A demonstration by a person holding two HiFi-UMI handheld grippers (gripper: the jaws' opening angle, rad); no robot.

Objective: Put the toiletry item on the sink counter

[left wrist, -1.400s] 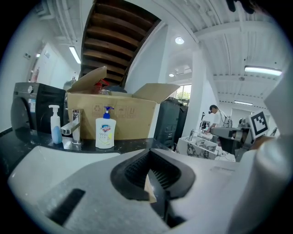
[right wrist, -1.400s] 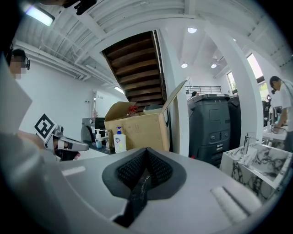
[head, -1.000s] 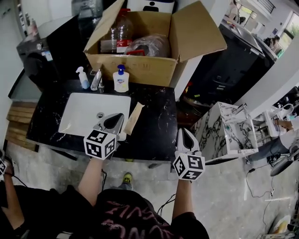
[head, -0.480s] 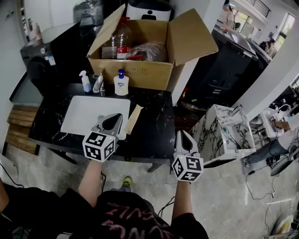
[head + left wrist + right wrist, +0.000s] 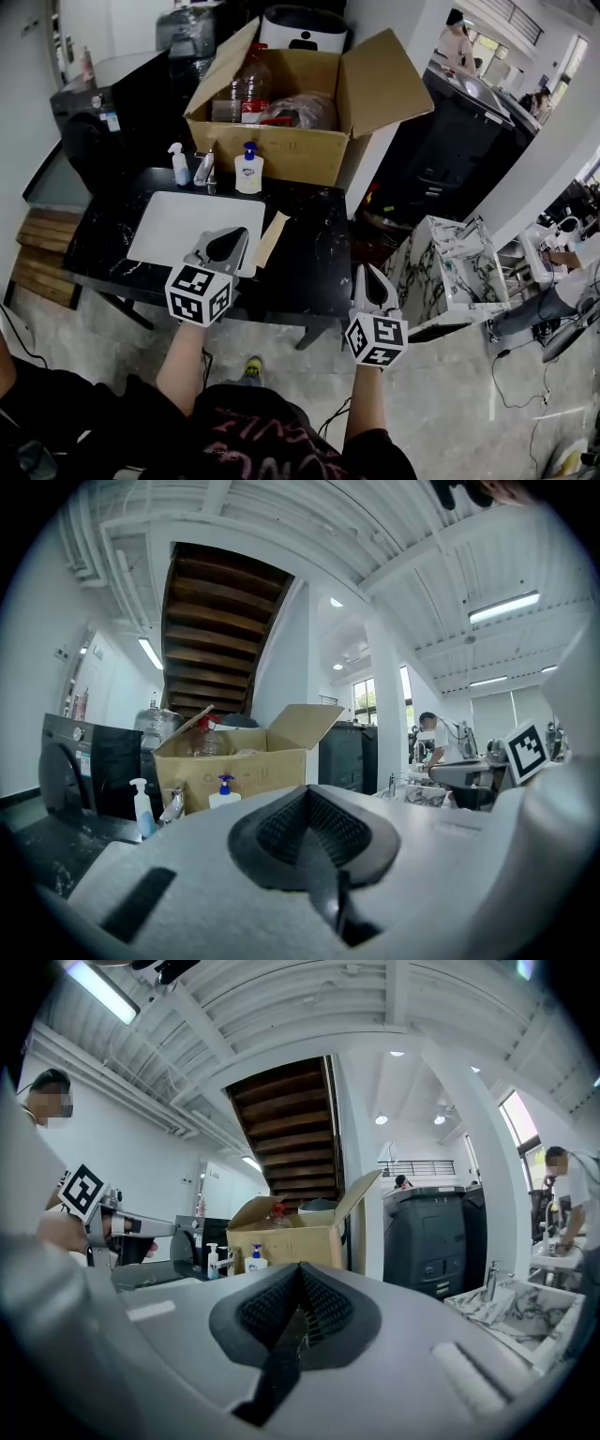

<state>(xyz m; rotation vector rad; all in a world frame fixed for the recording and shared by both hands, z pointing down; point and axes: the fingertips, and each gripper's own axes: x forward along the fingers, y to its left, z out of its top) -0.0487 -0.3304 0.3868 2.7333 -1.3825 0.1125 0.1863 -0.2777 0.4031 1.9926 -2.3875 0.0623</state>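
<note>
Left claw (image 5: 230, 239) and right claw (image 5: 370, 277) were both pressed together, empty, the tube (image 5: 272, 236) lay on the table (image 5: 319, 267), so placing looked done and next was pulling clear.

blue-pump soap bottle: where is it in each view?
Head view: soap bottle upper centre, on the counter before the cardboard box.
Left gripper view: bottle left of centre, before the box.
Right gripper view: bottle left of centre, small, before the box.
Shared landmark: the open cardboard box.
</note>
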